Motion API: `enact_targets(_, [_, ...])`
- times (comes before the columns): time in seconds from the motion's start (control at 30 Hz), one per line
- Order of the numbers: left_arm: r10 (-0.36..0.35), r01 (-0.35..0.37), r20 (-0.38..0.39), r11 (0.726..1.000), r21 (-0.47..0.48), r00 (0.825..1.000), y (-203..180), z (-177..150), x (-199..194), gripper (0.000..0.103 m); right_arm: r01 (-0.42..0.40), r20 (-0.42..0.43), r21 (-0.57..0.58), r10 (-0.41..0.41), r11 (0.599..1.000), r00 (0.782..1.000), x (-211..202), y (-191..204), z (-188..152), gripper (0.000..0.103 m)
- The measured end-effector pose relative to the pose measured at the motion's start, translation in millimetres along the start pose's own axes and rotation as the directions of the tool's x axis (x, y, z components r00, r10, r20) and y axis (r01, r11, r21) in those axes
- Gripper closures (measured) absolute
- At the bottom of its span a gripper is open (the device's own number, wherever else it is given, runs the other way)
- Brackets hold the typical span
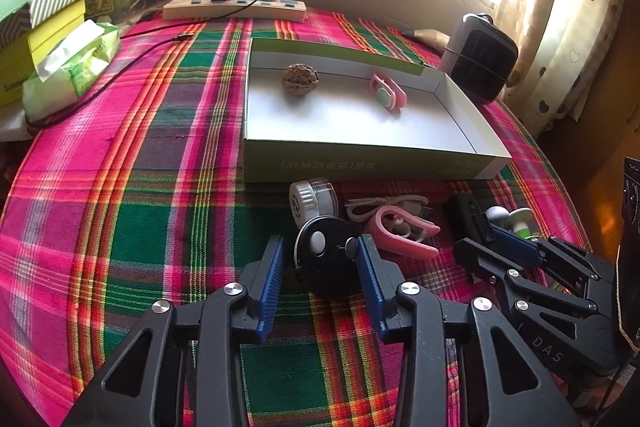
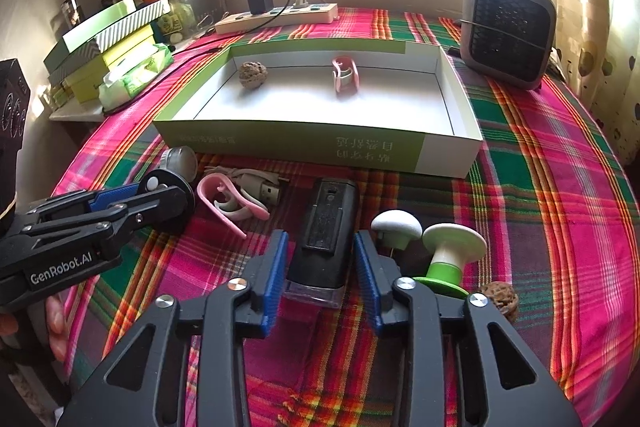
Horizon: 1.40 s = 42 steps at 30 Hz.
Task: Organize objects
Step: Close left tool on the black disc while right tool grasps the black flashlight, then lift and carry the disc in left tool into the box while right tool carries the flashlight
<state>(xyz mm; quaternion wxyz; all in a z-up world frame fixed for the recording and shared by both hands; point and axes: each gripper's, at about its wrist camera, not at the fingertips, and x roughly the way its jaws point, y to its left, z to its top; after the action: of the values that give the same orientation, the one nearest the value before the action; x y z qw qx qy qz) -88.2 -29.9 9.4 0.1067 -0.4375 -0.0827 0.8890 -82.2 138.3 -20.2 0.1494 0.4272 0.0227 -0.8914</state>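
A shallow green-and-white box (image 2: 248, 143) is set on the table (image 2: 540, 187), which is covered by a plaid cloth, and everything else is placed here relative to that box. Inside the box, a walnut (image 2: 252, 75) is seen near the far left corner and a pink clip (image 2: 345, 76) near the middle of the far wall. In front of the box's near wall a row of loose things is laid out: a clear-capped white jar (image 1: 311, 199), a round black disc (image 1: 326, 255), a second pink clip (image 2: 230, 201) tangled with a USB cable (image 2: 264, 189), a black rectangular device (image 2: 326, 227), two mushroom-shaped pieces (image 2: 454, 241) and another walnut (image 2: 500, 301). The left claw (image 1: 320, 269) is lowered in front of the box's left half, with the black disc between its blue pads; the right-hand pad is seen against the disc's edge, while a gap shows on the other side, so the disc is straddled but not pinched. The right claw (image 2: 320, 267) is lowered in front of the box's middle, its pads set on either side of the black device with slim gaps visible, so it is spread around the device rather than clamped. Behind the box a power strip (image 2: 276, 17) is laid along the wall, and a small fan (image 2: 508, 35) is stood off its far right corner.
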Motion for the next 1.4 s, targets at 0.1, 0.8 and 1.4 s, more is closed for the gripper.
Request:
enact_targets(0.1, [-0.007, 0.007, -0.003, 1.0, 0.002, 1.0, 0, 0, 0, 0.076, 0.0, 0.0, -0.001, 0.0, 1.0, 1.0, 0, 0, 0, 0.072])
enact_targets(0.8, [-0.002, 0.002, 0.002, 1.0, -0.003, 1.0, 1, -2, -2, 0.077, 0.002, 0.01, -0.003, -0.002, 1.0, 1.0, -2, 2, 0, 0.074])
enact_targets(1.4, [-0.006, 0.006, 0.022, 1.0, 0.011, 1.0, -4, -4, -13, 0.077, -0.016, 0.033, -0.004, 0.016, 1.0, 0.999, -11, 3, 1, 0.074])
